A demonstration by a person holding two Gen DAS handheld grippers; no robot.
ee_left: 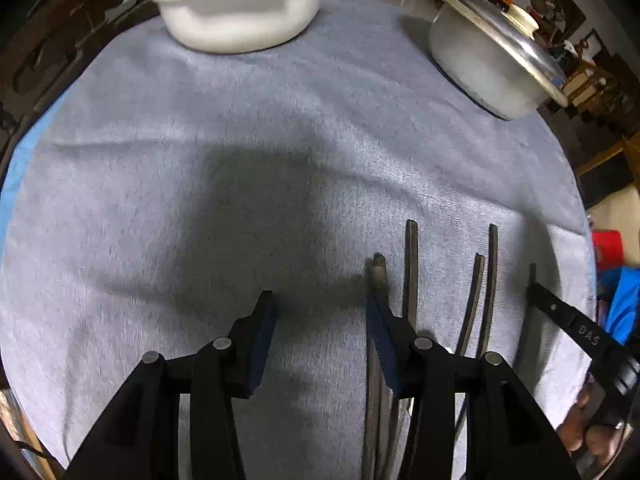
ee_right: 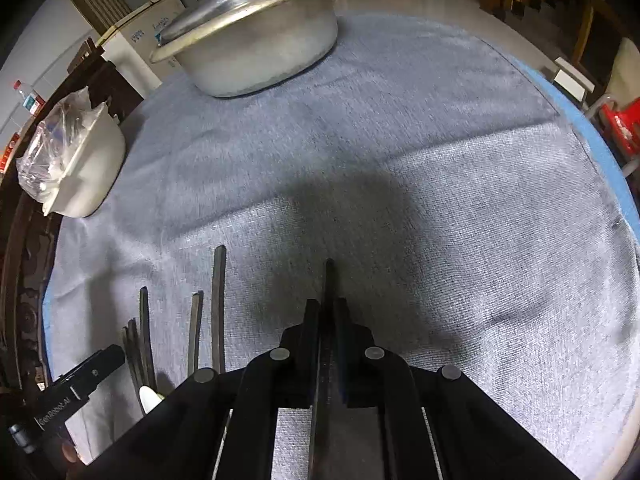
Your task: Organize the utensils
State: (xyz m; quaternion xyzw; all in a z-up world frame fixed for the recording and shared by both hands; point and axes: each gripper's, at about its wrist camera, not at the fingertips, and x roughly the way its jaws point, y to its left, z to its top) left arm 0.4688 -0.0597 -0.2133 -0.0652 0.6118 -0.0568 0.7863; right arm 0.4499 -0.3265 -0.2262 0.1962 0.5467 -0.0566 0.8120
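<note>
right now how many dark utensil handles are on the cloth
5 visible: one clamped in the right gripper; two left of it; two more near the left gripper. Others may be hidden.

The white basin (ee_left: 236, 20) is running off the top edge of the left wrist view, its contents showing only as a blur. The chopsticks (ee_left: 412, 272) at lower right are disappearing behind the left gripper (ee_left: 322, 312), so their lower ends are staying hidden. In the right wrist view, the right gripper (ee_right: 329, 312) is covering most of a dark stick (ee_right: 329, 280), and the plastic bag (ee_right: 52, 148) at left is too crumpled to read.
</note>
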